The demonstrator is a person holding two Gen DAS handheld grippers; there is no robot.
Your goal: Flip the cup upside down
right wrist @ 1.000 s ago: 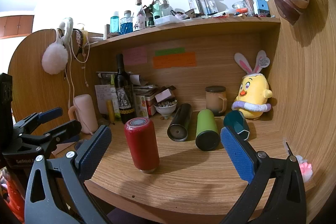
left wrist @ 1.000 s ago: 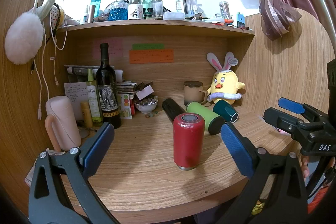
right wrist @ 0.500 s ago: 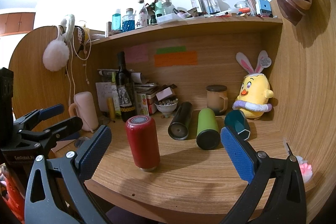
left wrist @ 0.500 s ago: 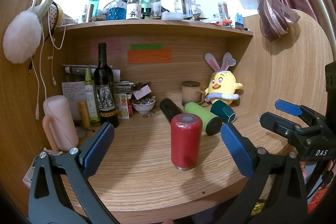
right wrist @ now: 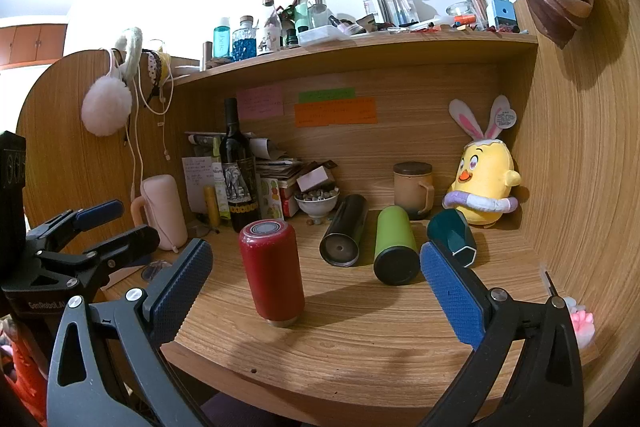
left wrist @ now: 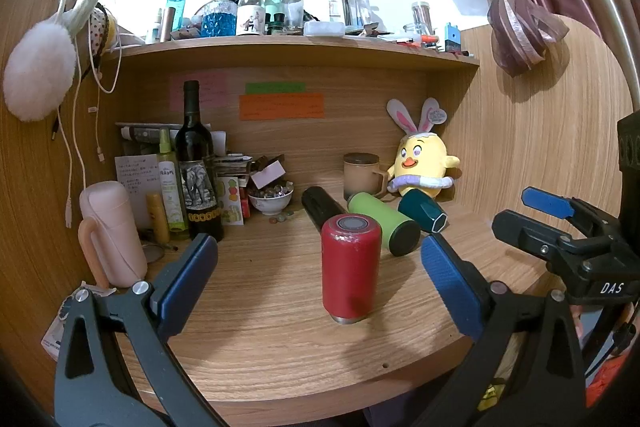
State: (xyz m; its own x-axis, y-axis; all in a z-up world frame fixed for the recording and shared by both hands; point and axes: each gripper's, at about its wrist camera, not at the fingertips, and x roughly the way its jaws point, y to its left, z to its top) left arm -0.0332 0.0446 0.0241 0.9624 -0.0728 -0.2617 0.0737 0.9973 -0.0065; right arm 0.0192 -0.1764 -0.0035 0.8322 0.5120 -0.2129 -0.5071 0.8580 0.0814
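A red cup [left wrist: 351,267] stands on end on the wooden desk [left wrist: 280,359], a grey disc on its top face. It also shows in the right wrist view [right wrist: 273,273]. My left gripper [left wrist: 320,283] is open and empty, held back near the desk's front edge with the cup between its fingers' lines of sight. My right gripper [right wrist: 316,291] is open and empty, also near the front edge, with the cup left of its centre. Each gripper shows in the other's view, the right one [left wrist: 560,227] at the right and the left one [right wrist: 80,239] at the left.
Behind the red cup lie a black cup [right wrist: 345,230], a green cup [right wrist: 394,245] and a teal cup [right wrist: 452,237] on their sides. A pink mug [left wrist: 112,235], wine bottle [left wrist: 196,163], small bowl [left wrist: 270,197], lidded brown mug [left wrist: 362,177] and plush chick [left wrist: 422,165] line the back.
Both views have shifted slightly; the grippers stay open and the red cup has not moved.
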